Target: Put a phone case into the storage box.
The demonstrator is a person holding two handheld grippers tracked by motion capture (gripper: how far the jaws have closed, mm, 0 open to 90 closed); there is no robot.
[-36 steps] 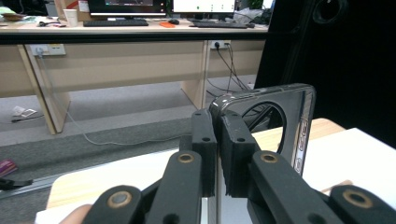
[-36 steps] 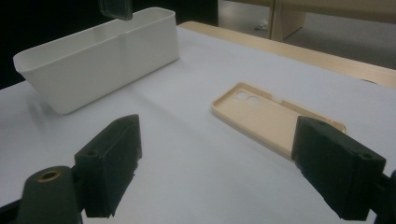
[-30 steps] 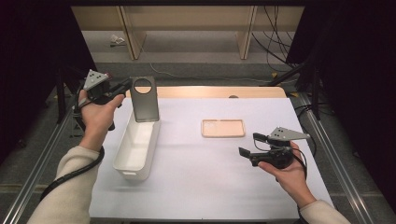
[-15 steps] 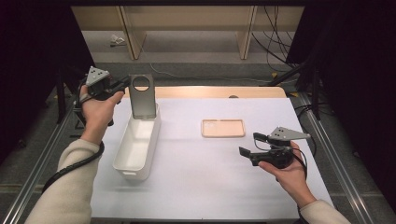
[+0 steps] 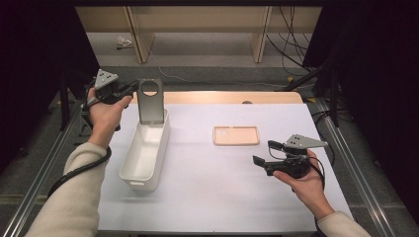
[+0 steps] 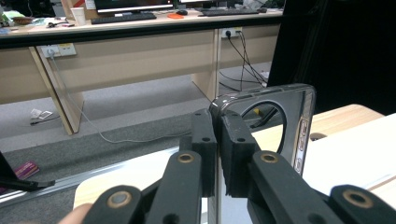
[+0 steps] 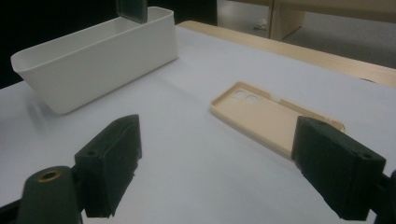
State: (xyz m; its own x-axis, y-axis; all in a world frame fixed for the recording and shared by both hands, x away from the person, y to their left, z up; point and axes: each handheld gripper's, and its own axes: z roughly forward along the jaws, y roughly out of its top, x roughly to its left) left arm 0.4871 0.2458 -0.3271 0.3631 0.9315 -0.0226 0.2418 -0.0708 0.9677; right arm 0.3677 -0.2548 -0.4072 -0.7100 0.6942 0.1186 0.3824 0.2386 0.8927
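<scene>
The right tongs (image 5: pixel 261 152) rest low over the white bench (image 5: pixel 207 197) with jaws wide apart, holding nothing. Just beyond them a beige phone case (image 5: pixel 236 135) lies flat. Left of it stands a white tub (image 5: pixel 143 158). At the tub's far end the left tongs (image 5: pixel 129 89) are clamped on a grey phone case (image 5: pixel 149 101), held upright with its lower edge inside the tub.

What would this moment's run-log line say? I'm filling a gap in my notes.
left gripper: shut on grey phone case, held upright over white bin | right gripper: open, holding nothing | beige phone case: flat on table
</scene>
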